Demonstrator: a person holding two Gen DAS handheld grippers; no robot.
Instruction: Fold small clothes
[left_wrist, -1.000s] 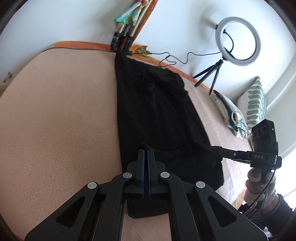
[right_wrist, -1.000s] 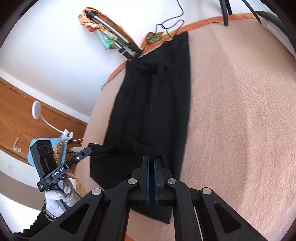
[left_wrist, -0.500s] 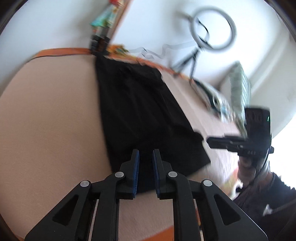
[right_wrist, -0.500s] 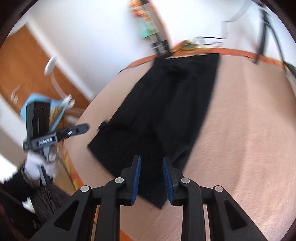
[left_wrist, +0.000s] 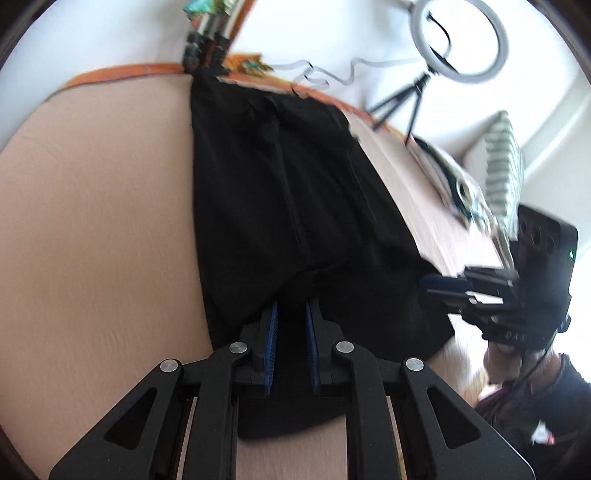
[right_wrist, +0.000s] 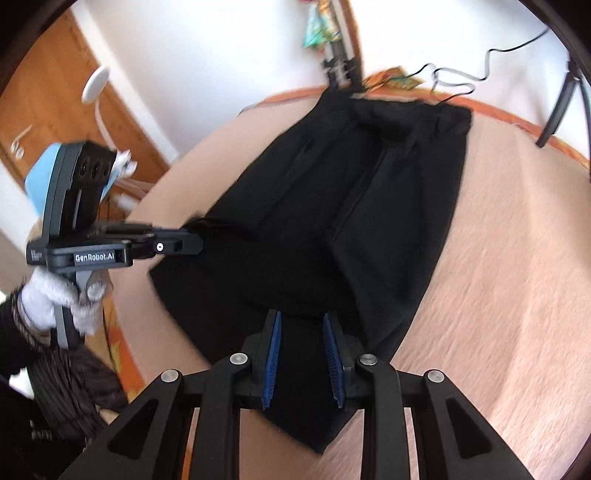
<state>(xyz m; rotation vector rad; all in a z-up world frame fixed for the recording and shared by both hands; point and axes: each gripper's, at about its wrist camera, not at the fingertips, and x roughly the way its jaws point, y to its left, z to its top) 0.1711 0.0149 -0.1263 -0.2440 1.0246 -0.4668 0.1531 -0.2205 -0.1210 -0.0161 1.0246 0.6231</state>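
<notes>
— Both grippers have just let go: the left gripper (left_wrist: 291, 314) and right gripper (right_wrist: 302, 325) now stand narrowly parted, nothing pinched.

— And the black garment (left_wrist: 295, 206)?

— Flat on the peach blanket (left_wrist: 92, 221), near hem folded over under both grippers. That fold looks done.

The garment (left_wrist: 295, 206) is plain black. It lies on a peach-pink blanket (left_wrist: 92, 240) edged in orange. Both claws are black with blue pads (right_wrist: 271, 354). The glove (right_wrist: 44, 299) is white. The cushion (left_wrist: 504, 162) is white with green stripes. The door (right_wrist: 48, 96) is orange-brown wood, the ring light (left_wrist: 460, 40) grey-white.
</notes>
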